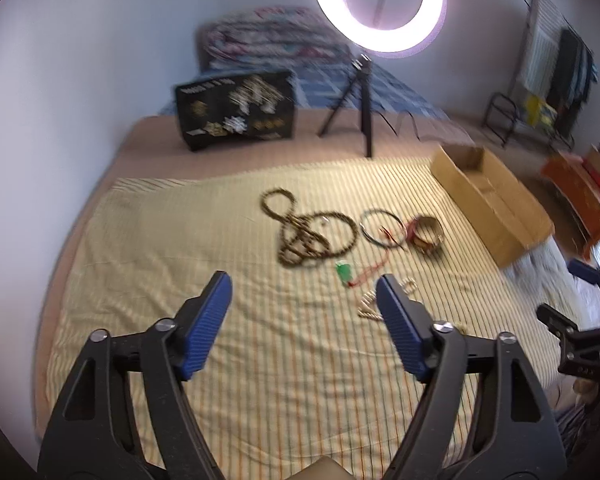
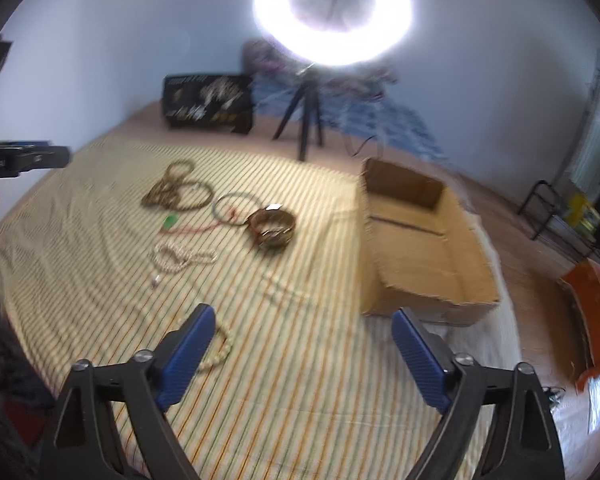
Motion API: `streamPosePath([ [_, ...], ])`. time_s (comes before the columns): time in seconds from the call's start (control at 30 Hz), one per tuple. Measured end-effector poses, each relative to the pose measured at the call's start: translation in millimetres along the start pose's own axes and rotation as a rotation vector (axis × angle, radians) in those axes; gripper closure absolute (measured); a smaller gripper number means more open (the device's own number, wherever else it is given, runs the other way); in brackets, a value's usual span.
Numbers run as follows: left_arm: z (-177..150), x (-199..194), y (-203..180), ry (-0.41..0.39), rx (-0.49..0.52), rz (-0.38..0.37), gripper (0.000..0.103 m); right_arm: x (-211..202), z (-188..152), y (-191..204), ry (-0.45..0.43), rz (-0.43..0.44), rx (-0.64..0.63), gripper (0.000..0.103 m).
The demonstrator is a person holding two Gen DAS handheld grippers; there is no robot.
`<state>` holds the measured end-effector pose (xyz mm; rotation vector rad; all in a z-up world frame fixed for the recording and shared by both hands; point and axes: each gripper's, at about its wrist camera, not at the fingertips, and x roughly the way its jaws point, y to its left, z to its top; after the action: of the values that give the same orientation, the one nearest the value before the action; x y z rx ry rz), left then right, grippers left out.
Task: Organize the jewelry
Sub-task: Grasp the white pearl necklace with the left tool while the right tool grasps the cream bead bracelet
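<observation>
left wrist view: the left hand-held gripper hangs over a striped sheet spread on the bed, its blue pads wide apart and holding nothing. toward 12 o'clock of it lies a tangle of dark beaded necklaces; at about 1 o'clock sit thin bangles and, just beside them, a brown bracelet stack. nearer, a green tag on a red cord lies just ahead of the right pad, and a pale bead necklace is partly hidden behind that pad. an open cardboard box rests at 2 o'clock, a black printed box at 11 o'clock, and a lit ring light on a tripod at 12 o'clock. the right hand-held gripper shows at 3 o'clock, blurred. right wrist view: the right hand-held gripper is likewise spread wide and carries nothing. the cardboard box sits at 1 o'clock, the bracelet stack at 12 o'clock, the dark necklaces at 11 o'clock, and pale beads nearer; another pale strand lies touching the left pad's outline.
</observation>
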<state>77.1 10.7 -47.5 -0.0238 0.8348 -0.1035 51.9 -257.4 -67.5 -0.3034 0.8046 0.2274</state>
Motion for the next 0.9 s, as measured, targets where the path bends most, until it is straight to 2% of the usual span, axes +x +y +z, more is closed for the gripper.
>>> streamPosePath([
  [0.07,-0.4,12.4,-6.9,0.04,0.016,-0.037,0.038,12.4,1.1,3.4,0.042,0.069,-0.022,0.016],
  [0.2,-3.5,42.4,-21.5,0.139,0.034,-0.124,0.052,34.9,-0.3,14.0,0.117,0.154,-0.077,0.025],
  [0.4,-13.5,83.2,-40.3,0.257,0.069,-0.178,0.067,62.0,-6.8,24.7,0.193,0.205,-0.121,0.032],
  [0.5,-14.6,100.3,-42.4,0.296,0.053,-0.191,0.071,70.6,-9.4,23.1,0.225,0.222,-0.102,0.032],
  [0.63,-14.2,118.0,-44.6,0.336,0.04,-0.211,0.074,82.1,-11.6,23.5,0.264,0.248,-0.097,0.041],
  [0.87,-13.9,143.9,-48.3,0.379,0.039,-0.183,0.074,95.5,-14.6,28.0,0.294,0.279,-0.105,0.045],
  [0.9,-14.4,146.9,-48.6,0.384,0.045,-0.176,0.078,98.1,-15.2,28.9,0.299,0.285,-0.105,0.046],
])
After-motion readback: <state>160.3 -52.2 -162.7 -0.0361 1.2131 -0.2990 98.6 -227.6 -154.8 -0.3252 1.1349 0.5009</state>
